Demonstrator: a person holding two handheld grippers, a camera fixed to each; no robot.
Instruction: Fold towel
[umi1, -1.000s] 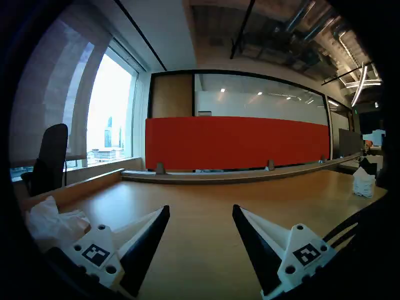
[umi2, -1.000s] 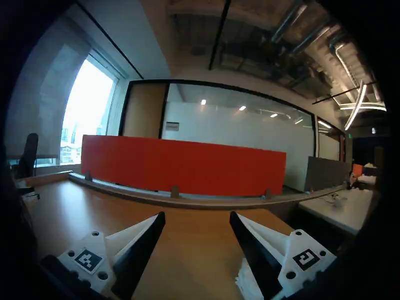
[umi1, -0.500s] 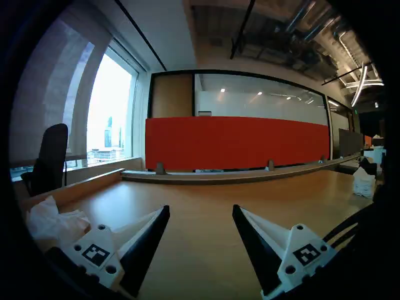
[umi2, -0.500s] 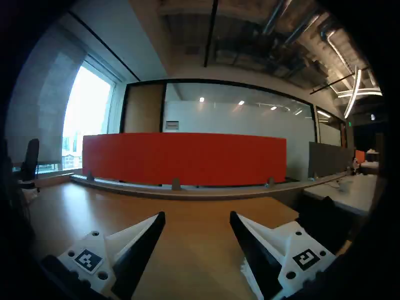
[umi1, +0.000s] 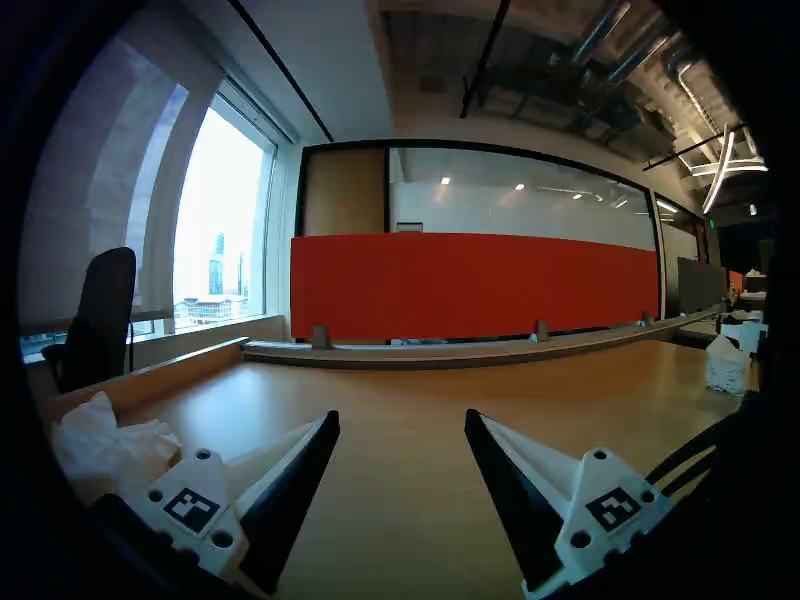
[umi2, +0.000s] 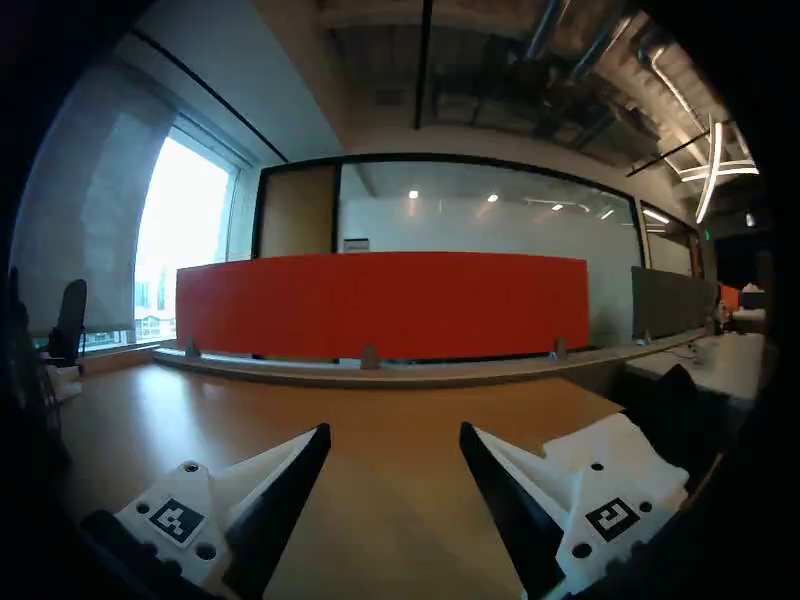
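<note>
Jaws of the left gripper (umi1: 400, 413) stood wide apart with nothing between them, their dark inner faces angled over the bare wooden tabletop (umi1: 400, 470). Just outside the left jaw, close to its base, a crumpled white towel (umi1: 105, 450) lay on the tabletop, apart from both fingers. Well off to the right of the jaws, near the far edge of the tabletop, sat a small folded white stack (umi1: 726, 366). Ahead of the jaws, a low rail ran along the back of the tabletop, and behind it rose a long red divider (umi1: 470, 285). To the far left a dark chair (umi1: 100, 318) stood before a bright window (umi1: 222, 225), and a glass wall (umi1: 520, 200) showed above the divider.

The right gripper (umi2: 394, 427) likewise had its jaws parted and empty above the same wood. Just behind the right jaw lay a flat white shape (umi2: 620, 440); whether it was cloth or part of the gripper could not be told. Beyond that, a dark bulk (umi2: 672, 400) sat at the tabletop's right edge, too dim to name. Straight ahead of the jaws the red divider crossed the view, with the window far off to the left.
</note>
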